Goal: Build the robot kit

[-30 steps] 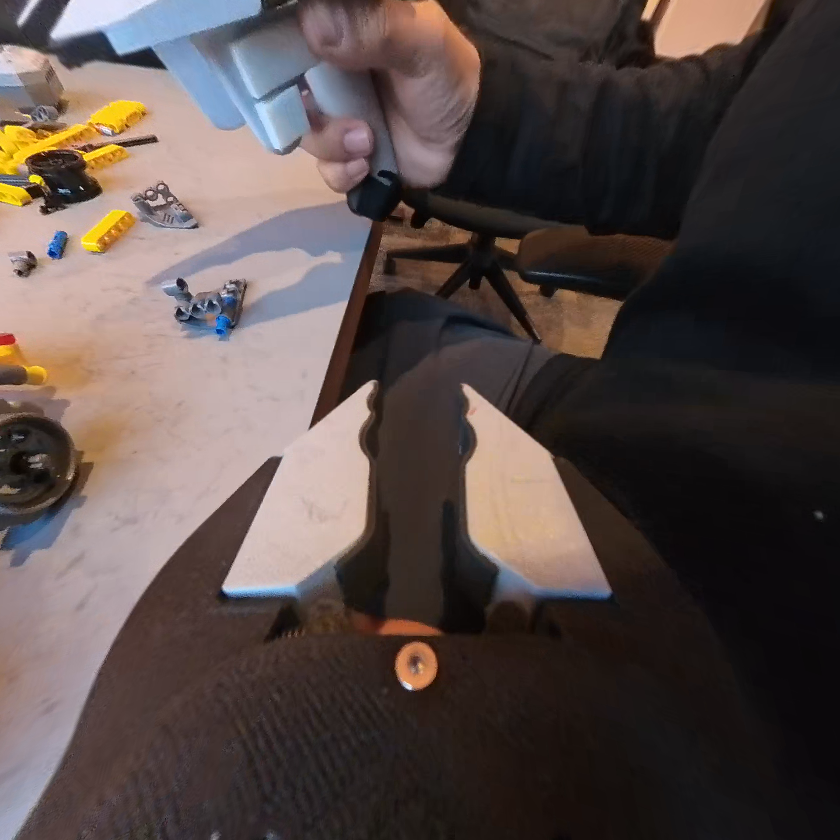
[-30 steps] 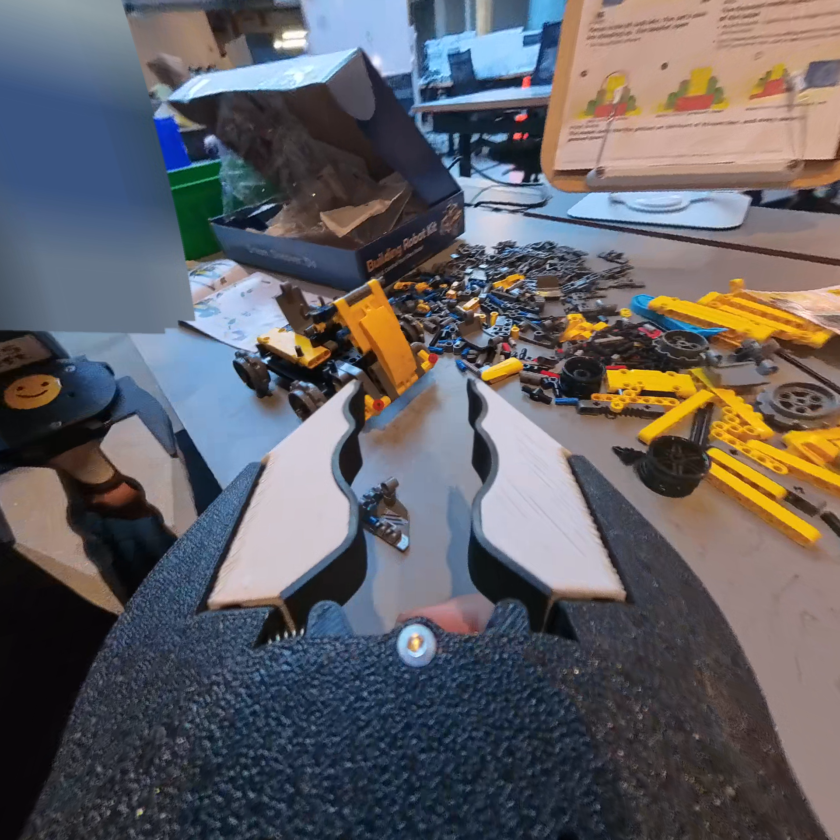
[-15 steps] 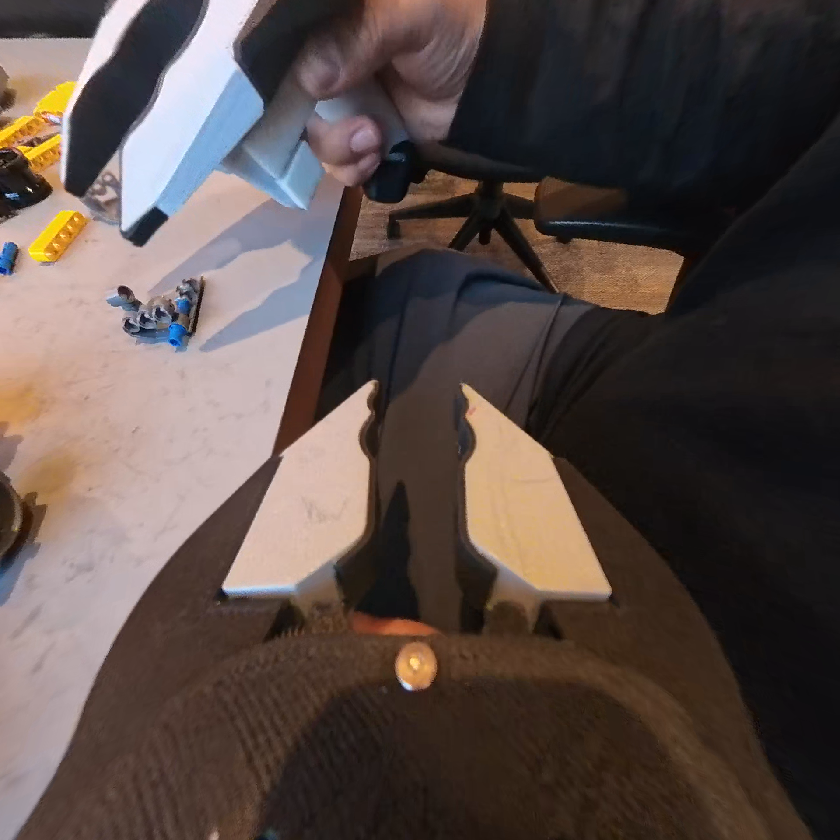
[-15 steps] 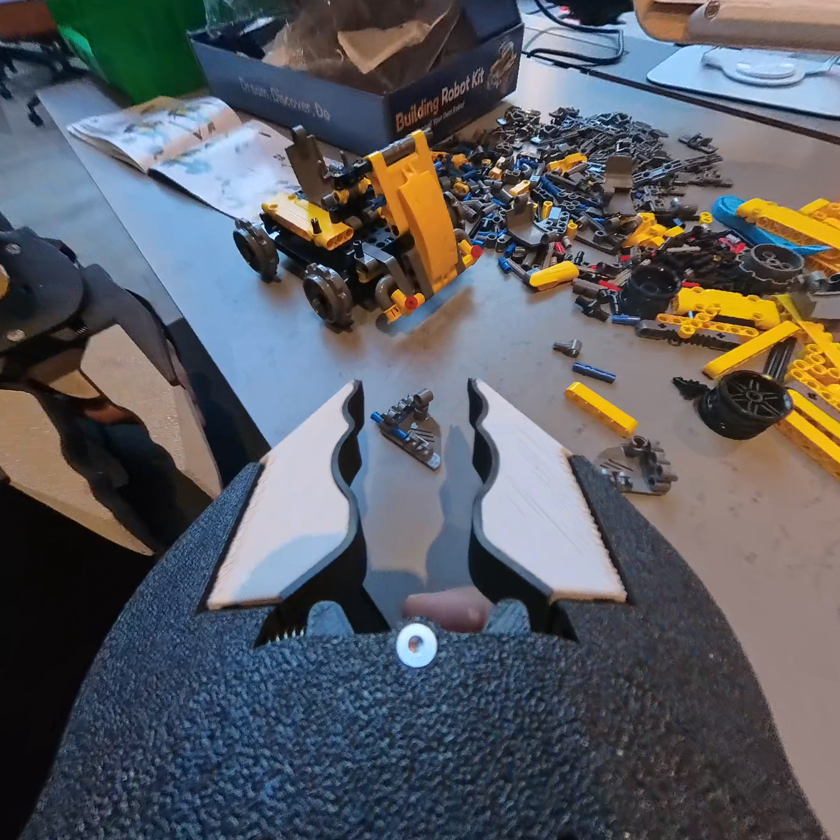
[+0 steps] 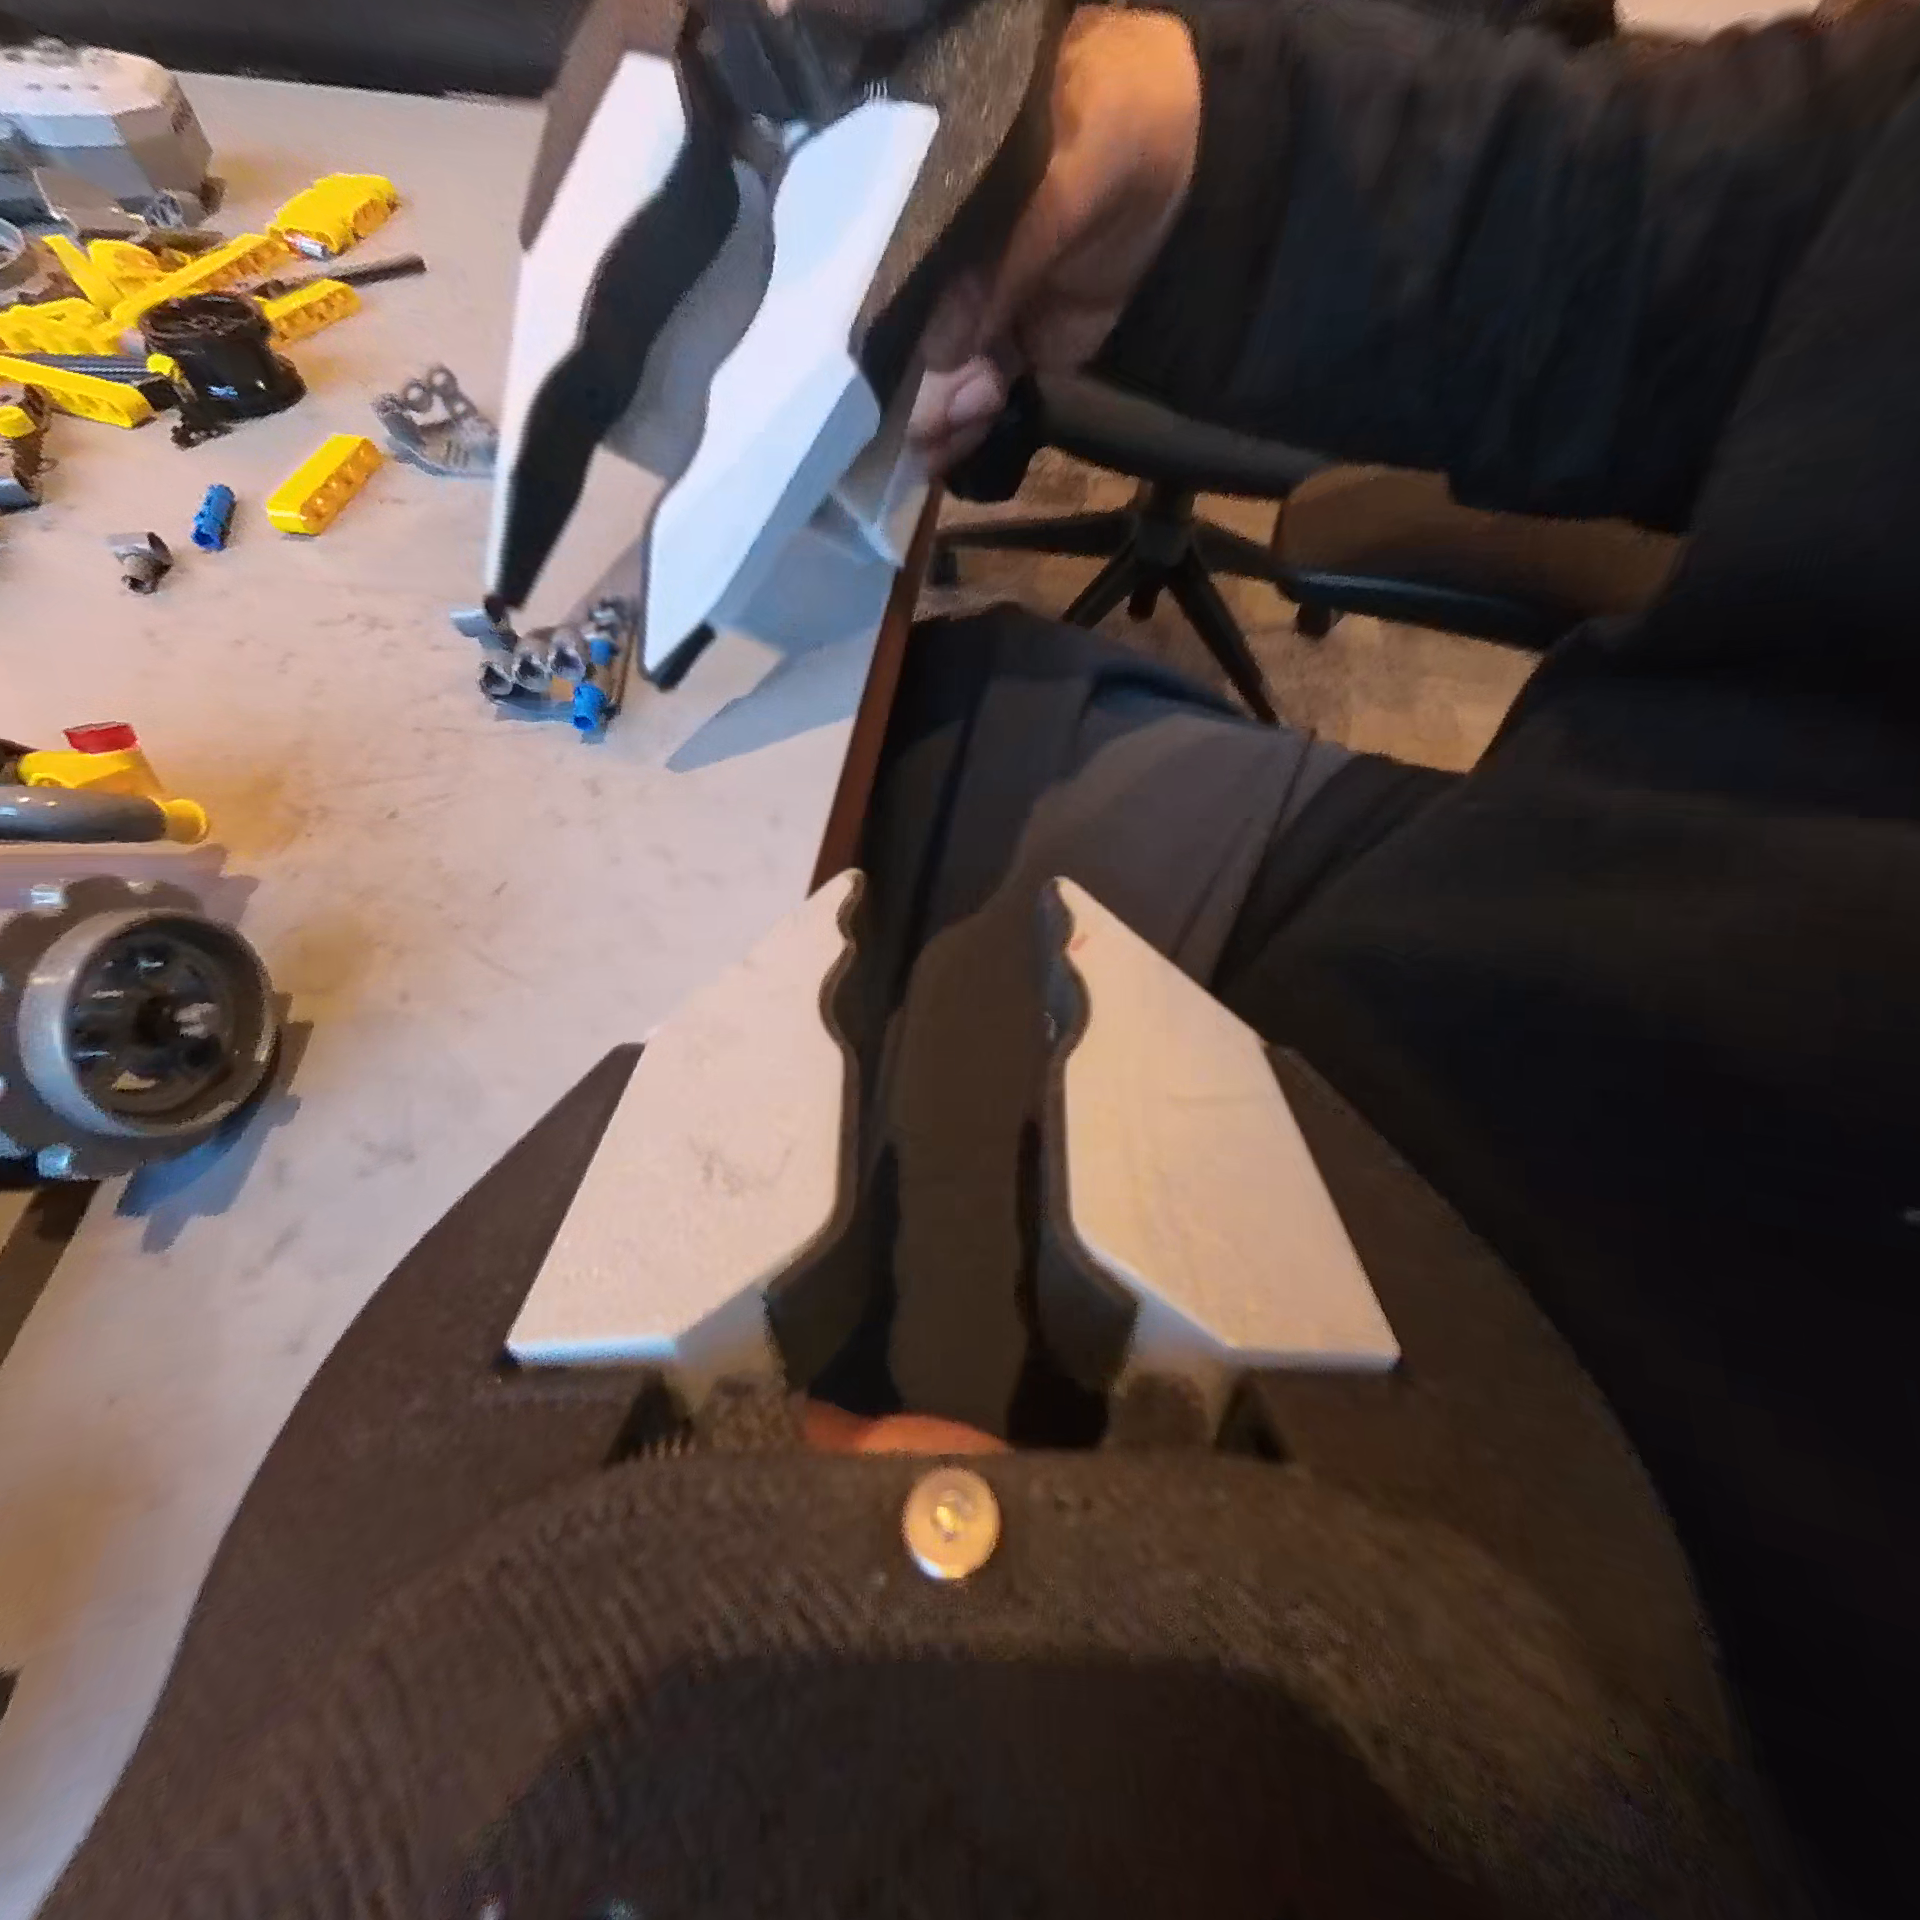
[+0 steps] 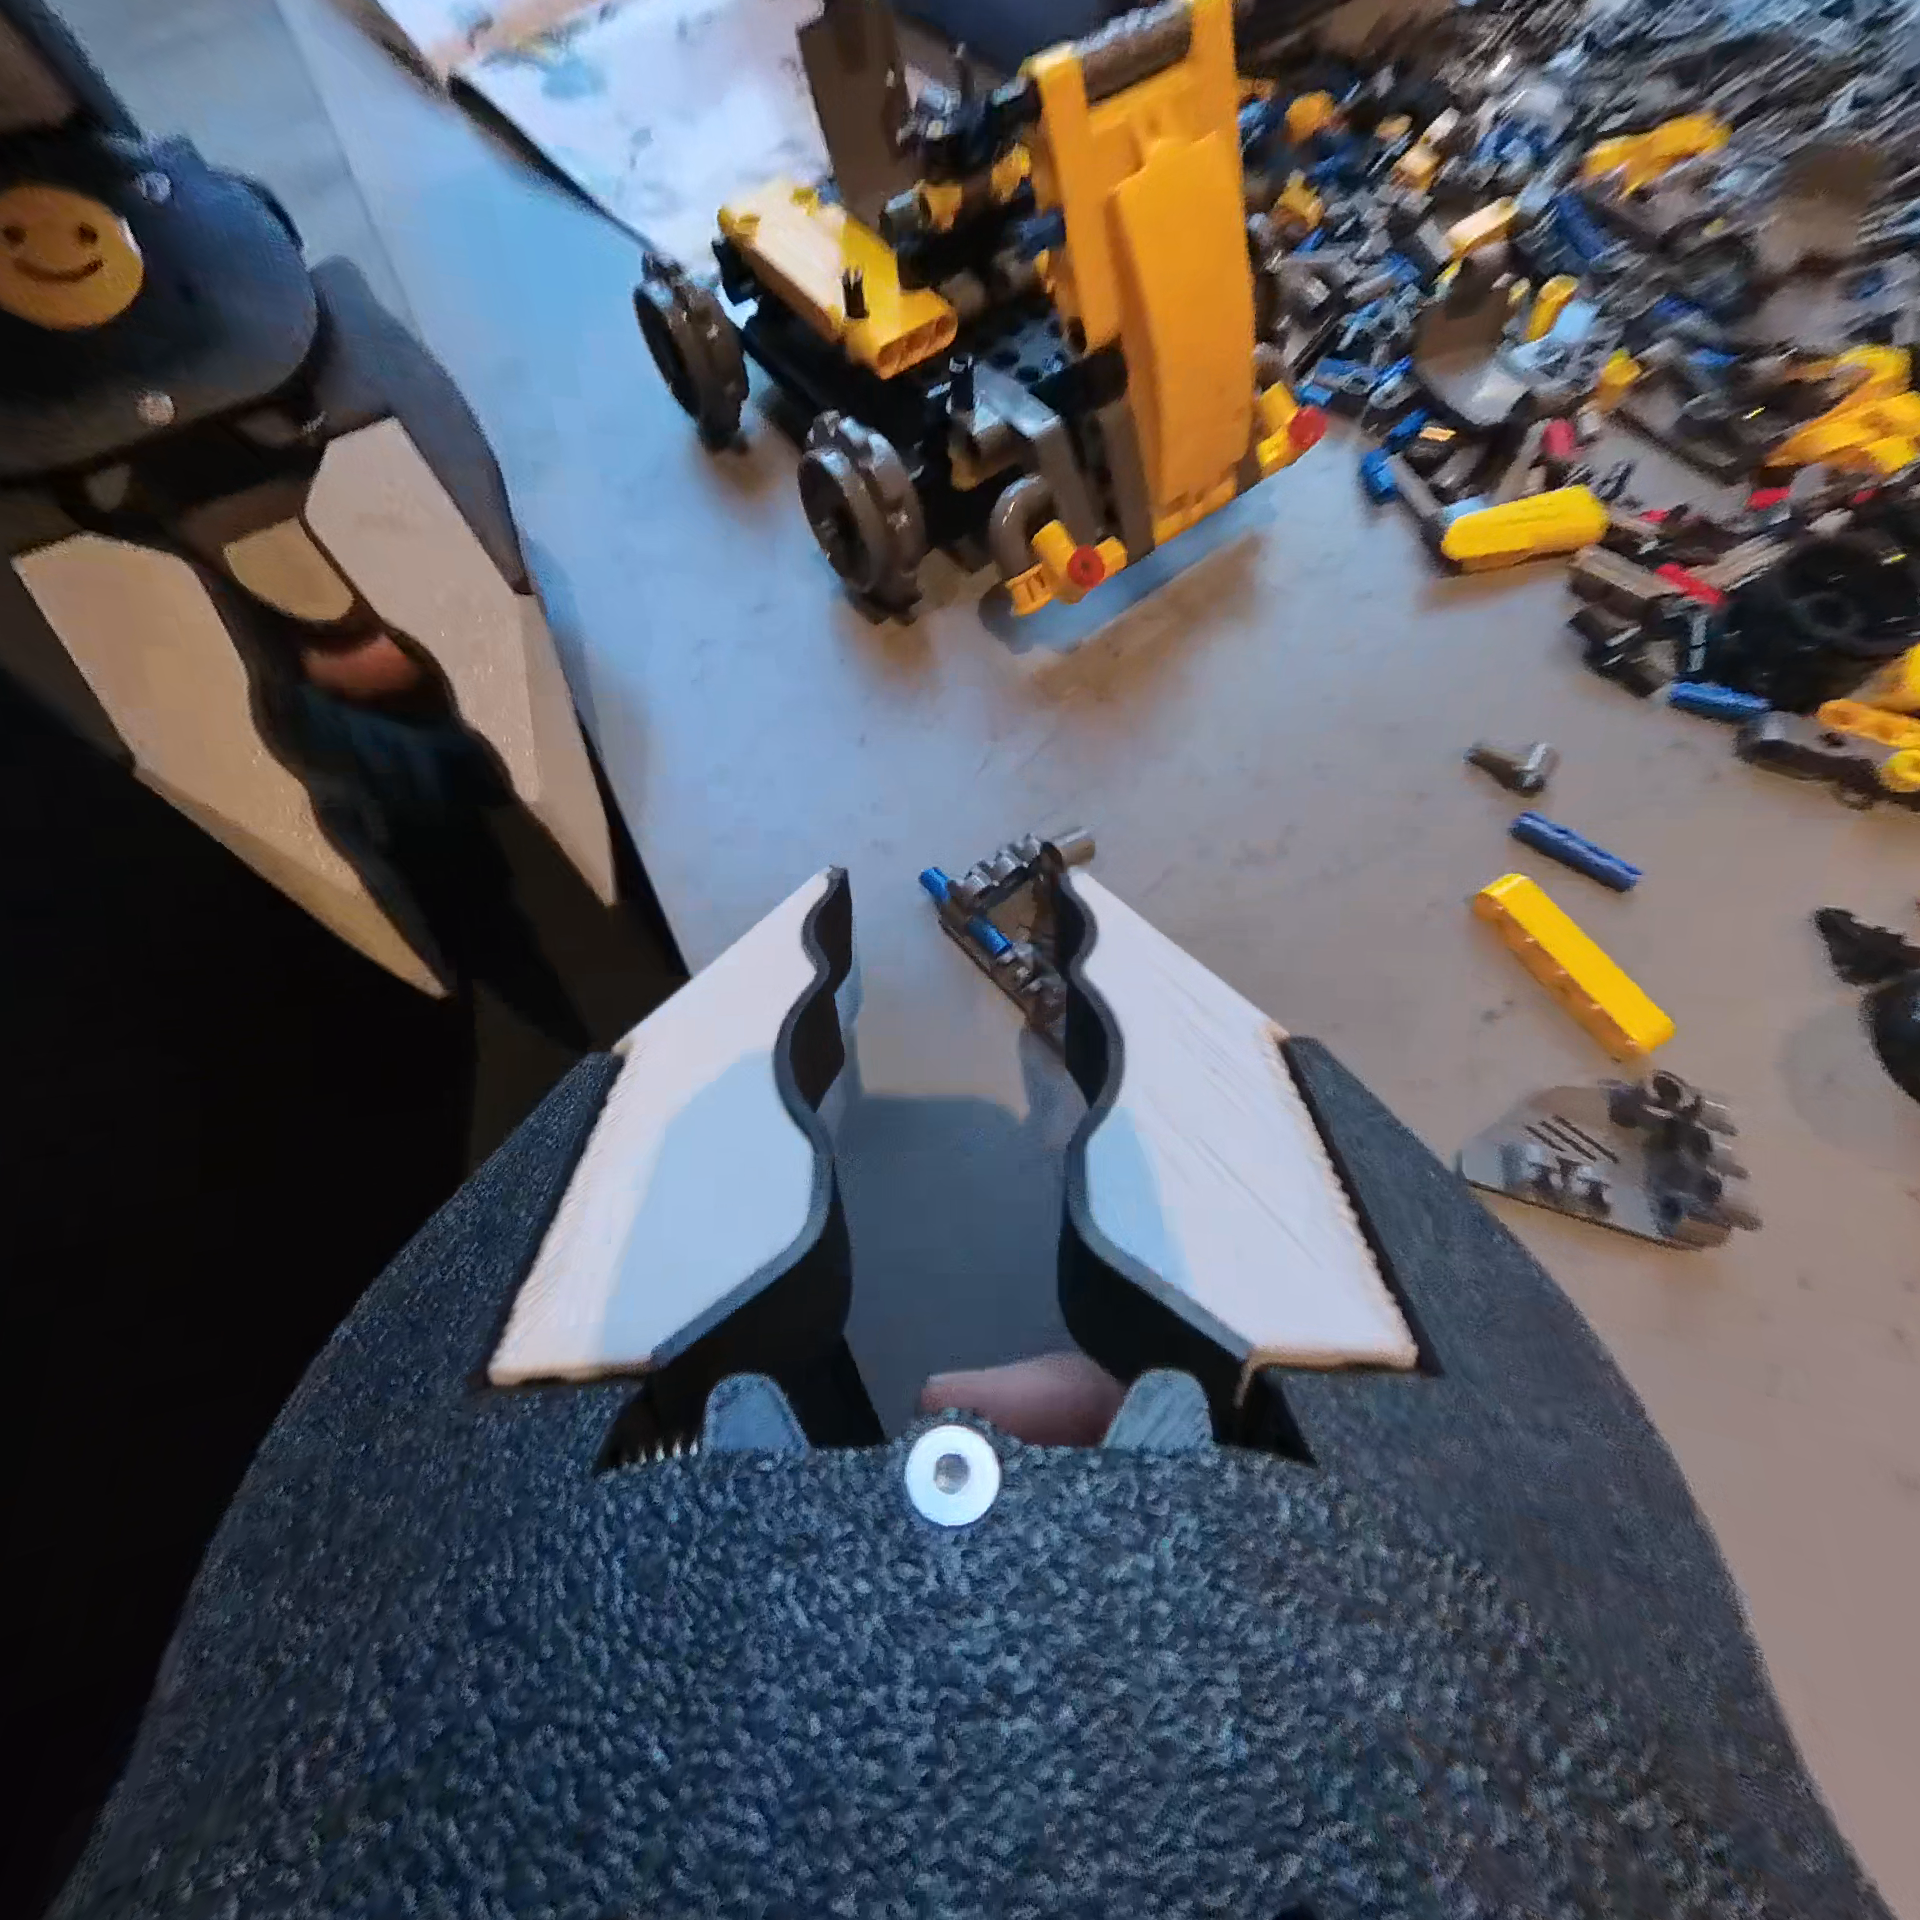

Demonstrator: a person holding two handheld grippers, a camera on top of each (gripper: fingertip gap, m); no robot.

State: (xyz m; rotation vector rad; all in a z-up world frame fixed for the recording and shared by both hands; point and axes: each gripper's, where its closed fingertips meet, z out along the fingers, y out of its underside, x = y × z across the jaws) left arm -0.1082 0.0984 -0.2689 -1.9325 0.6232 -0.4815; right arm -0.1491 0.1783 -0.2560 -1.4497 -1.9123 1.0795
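- The right gripper (image 6: 951,883), jaws spread and empty, hangs just over a small grey toy-brick assembly with blue pins (image 6: 1003,925) near the pale table's (image 6: 1247,727) edge.
- The left gripper (image 5: 951,904), jaws parted and empty, is off the table, over a dark-clothed lap (image 5: 1143,790).
- A yellow-and-black brick vehicle (image 6: 997,343) stands farther back.

Your right gripper (image 6: 951,935), fingers parted, straddles the small grey-and-blue brick assembly (image 6: 1003,925) lying flat on the counter (image 6: 1299,914).

Left tongs (image 5: 951,914) agape beside table (image 5: 468,935) edge
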